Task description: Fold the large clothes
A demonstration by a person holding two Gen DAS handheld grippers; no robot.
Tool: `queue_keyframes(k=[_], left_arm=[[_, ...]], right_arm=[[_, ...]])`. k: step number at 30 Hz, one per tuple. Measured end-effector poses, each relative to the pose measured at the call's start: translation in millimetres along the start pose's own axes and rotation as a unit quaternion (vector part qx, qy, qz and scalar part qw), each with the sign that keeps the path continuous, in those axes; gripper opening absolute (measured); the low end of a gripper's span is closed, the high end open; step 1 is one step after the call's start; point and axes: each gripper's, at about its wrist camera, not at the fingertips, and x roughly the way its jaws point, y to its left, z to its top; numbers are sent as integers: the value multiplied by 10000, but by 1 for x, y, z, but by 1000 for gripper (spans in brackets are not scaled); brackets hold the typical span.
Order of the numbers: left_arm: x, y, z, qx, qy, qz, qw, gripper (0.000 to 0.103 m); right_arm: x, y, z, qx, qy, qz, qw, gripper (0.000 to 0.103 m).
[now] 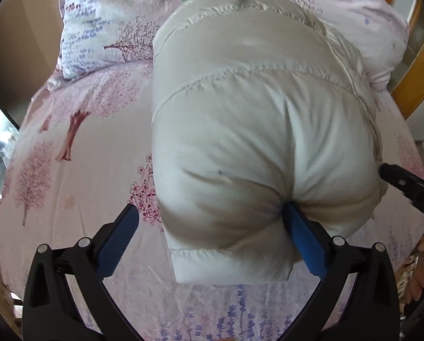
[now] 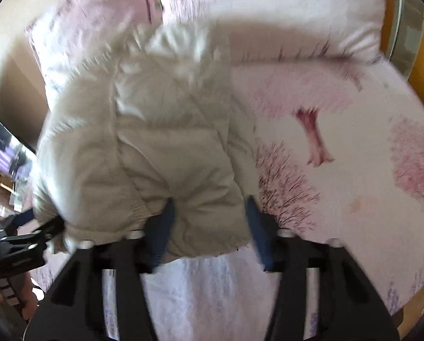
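A white quilted puffer jacket [image 1: 240,119] lies folded lengthwise on a pink floral bed sheet [image 1: 78,176]. My left gripper [image 1: 209,213] is open, its fingers wide apart around the jacket's near hem; the right blue pad [image 1: 302,236] presses into the fabric, the left pad [image 1: 121,236] stands clear over the sheet. In the right wrist view, which is blurred, the same jacket [image 2: 155,142] fills the left and centre. My right gripper [image 2: 210,204] is open, with the jacket's near corner lying between its blue fingers. The right gripper's tip shows at the left view's right edge [image 1: 405,184].
Floral pillows [image 1: 104,25] lie at the head of the bed beyond the jacket. A wooden frame [image 1: 422,62] stands at the far right. The other gripper and a hand [image 2: 16,244] show at lower left in the right wrist view. Bare sheet [image 2: 339,156] lies right of the jacket.
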Motion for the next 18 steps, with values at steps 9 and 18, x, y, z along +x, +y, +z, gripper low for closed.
queue_keyframes(k=[9,18], left_arm=[[-49,6,-20,133,-571,77,9983,101],[-89,-2,-51,482,-746,570,9944,101]], right_arm=[[-74,31,-14,-646,-959,-507,9920,102],[-71,46,-37,-825,-140,-448,9955,102]])
